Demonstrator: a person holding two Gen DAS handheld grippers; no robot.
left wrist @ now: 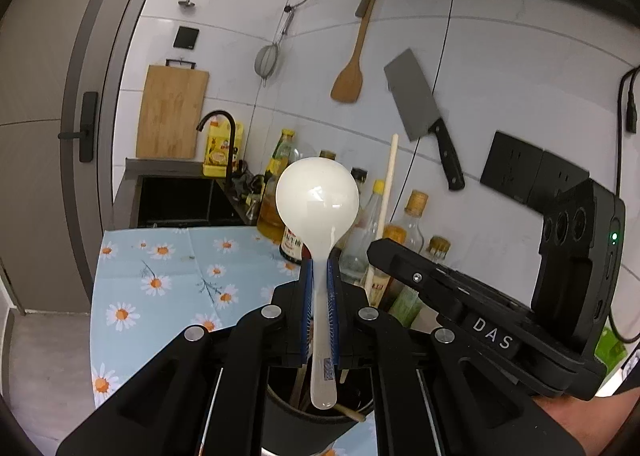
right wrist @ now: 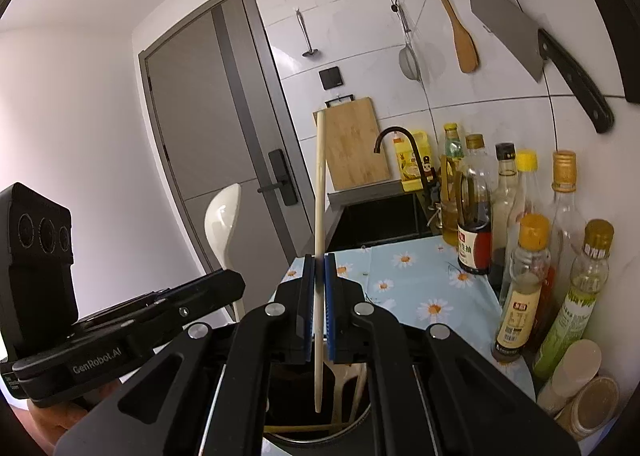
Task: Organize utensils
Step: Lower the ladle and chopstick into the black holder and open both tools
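Left wrist: left tool (left wrist: 320, 276) clamped glossy white spoon (left wrist: 318, 196), bowl up, over dark pot (left wrist: 304, 422). Right tool (right wrist: 319, 272) pinched pale chopstick (right wrist: 319, 216), upright.

A crowd of glass condiment bottles (right wrist: 520, 240) walls off the right side; the daisy-printed blue tablecloth (left wrist: 160, 276) lies open leftward; wooden sticks (right wrist: 304, 429) clutter the dark round holder (left wrist: 304, 428).

We are holding both grippers upright, side by side. Our left gripper (left wrist: 320, 276) is clamping its blue pads (left wrist: 307, 296) together on a held item. Our right gripper (right wrist: 319, 276) is likewise pinching with its fingers (right wrist: 330, 296) nearly closed.
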